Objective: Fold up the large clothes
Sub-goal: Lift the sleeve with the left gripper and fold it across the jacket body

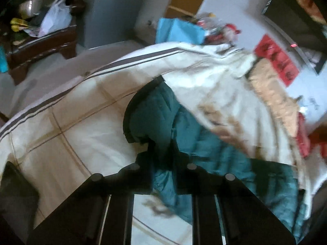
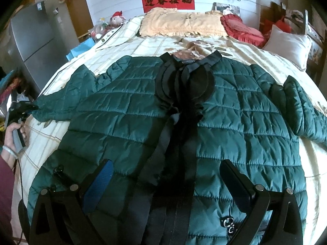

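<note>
A dark green quilted jacket (image 2: pixel 122 112) with a black collar and placket lies spread front-up on the bed. Its left sleeve stretches out to the bed's left side, where my left gripper (image 2: pixel 26 107), held by a person's hand (image 2: pixel 10 136), pinches the cuff. In the left wrist view the left gripper (image 1: pixel 163 159) is shut on the sleeve (image 1: pixel 184 126), with green fabric bunched between its fingers. My right gripper (image 2: pixel 167 173) hovers over the jacket's lower front, open, its fingers either side of the placket with nothing gripped. The right sleeve (image 2: pixel 302 106) lies folded near the bed's right side.
The bed carries a cream checked quilt (image 2: pixel 61 134), a beige pillow (image 2: pixel 179 24), a red cushion (image 2: pixel 241 28) and a white pillow (image 2: pixel 286 45). A grey fridge (image 2: pixel 30 40) stands to the left. A cluttered dark wooden table (image 1: pixel 40 45) and a blue bag (image 1: pixel 177 30) sit beside the bed.
</note>
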{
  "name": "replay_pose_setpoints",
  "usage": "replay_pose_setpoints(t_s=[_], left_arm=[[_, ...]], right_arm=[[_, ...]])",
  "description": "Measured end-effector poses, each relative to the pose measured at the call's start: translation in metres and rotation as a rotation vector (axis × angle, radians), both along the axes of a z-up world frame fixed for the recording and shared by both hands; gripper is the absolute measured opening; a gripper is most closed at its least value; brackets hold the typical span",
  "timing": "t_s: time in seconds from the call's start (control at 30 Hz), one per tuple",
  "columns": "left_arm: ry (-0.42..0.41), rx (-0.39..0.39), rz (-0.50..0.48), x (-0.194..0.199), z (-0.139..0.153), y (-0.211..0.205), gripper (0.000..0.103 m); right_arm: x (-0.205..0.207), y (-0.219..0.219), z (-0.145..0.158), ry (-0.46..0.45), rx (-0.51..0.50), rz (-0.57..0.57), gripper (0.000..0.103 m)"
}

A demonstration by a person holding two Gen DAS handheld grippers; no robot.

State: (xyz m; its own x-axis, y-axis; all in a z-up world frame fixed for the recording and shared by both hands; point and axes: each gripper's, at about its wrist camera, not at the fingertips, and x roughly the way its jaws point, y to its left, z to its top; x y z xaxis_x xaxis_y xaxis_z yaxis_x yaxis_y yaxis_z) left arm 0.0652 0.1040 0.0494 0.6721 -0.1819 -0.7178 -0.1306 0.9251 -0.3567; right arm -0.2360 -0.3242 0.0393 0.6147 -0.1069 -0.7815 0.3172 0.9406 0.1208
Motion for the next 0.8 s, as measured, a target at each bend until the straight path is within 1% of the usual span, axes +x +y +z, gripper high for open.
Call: replay_pose_setpoints(t_s=[0.17,0.23,0.43,0.57,0.8], left_arm=[[-0.078,-0.075,-0.089,-0.030,0.038,-0.016,0.011],[-0.100,-0.091,-0.118,-0.042,0.050,-0.026,0.011],[-0.146,-0.086,-0.203,-0.072,0.074,-0.062,0.010],[-0.181,-0.066,-0.281,-0.091,0.089,-0.092,0.010],[-0.210,-0.089,-0.408,-0.120,0.105,-0.133,0.009]], right_arm=[[-0.005,0.002,0.003,-0.016,0.005,0.004,0.103],[-0.008,0.003,0.004,-0.023,0.007,0.005,0.103],[-0.019,0.003,0.006,-0.029,0.011,0.007,0.103],[-0.027,-0.001,0.009,-0.042,0.010,-0.003,0.103],[-0.039,-0.009,0.015,-0.058,0.018,-0.028,0.103]])
